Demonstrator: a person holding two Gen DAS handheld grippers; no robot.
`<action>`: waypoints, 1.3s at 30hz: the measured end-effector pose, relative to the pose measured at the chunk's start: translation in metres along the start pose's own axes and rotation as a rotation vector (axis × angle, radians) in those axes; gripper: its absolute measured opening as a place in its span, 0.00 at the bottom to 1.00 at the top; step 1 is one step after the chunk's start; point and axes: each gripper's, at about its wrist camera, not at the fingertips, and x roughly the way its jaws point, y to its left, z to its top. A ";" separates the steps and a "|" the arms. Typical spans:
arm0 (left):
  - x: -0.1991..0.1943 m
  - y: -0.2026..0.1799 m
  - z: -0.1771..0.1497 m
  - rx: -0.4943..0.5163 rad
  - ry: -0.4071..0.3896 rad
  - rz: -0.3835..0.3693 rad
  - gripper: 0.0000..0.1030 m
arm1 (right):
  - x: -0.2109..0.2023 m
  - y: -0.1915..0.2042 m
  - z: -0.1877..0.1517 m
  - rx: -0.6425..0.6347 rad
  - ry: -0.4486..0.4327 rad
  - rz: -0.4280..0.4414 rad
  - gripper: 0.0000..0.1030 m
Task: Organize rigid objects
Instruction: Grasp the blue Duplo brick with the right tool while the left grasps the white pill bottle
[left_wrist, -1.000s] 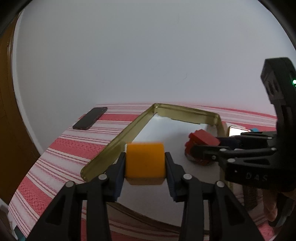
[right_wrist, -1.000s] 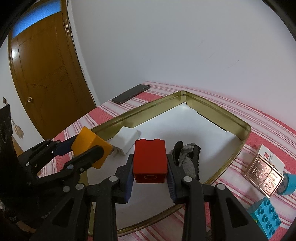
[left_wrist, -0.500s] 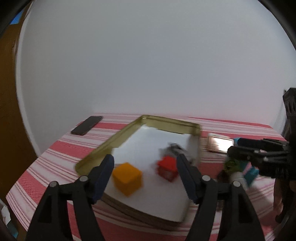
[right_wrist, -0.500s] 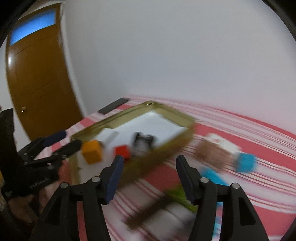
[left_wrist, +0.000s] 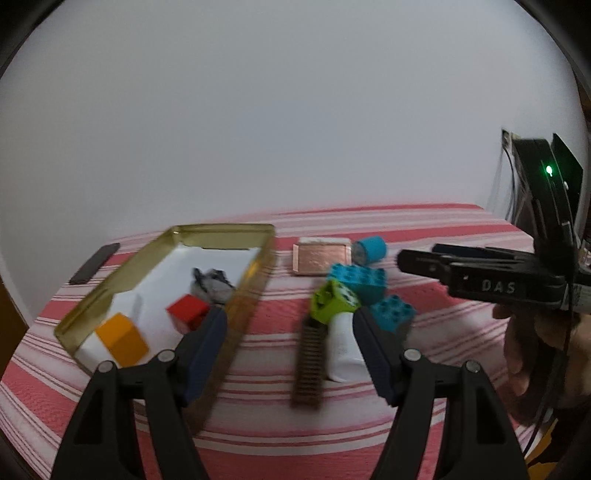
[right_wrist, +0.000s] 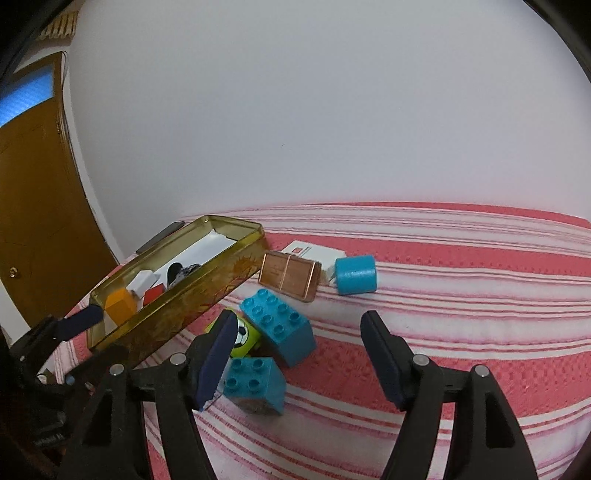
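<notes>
Now two blue bricks (right_wrist: 277, 328) outside one gold tin (right_wrist: 177, 295); both grippers' fingers (right_wrist: 221, 354) wide apart, empty.

Brown comb (left_wrist: 309, 363) blurred; phone (right_wrist: 161, 236) mostly hidden.

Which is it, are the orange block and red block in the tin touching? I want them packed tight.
Apart. In the left wrist view the orange block and red block sit on the gold tin's white floor with bare liner between them.
</notes>
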 end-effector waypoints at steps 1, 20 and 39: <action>0.001 -0.004 -0.001 0.010 0.005 -0.008 0.69 | -0.002 -0.001 -0.002 -0.001 0.002 0.001 0.69; 0.008 -0.008 -0.012 0.007 0.038 0.018 0.69 | 0.029 0.020 -0.019 -0.079 0.216 0.083 0.60; 0.025 -0.034 -0.013 0.062 0.115 -0.088 0.66 | 0.011 0.002 -0.014 0.025 0.112 0.033 0.33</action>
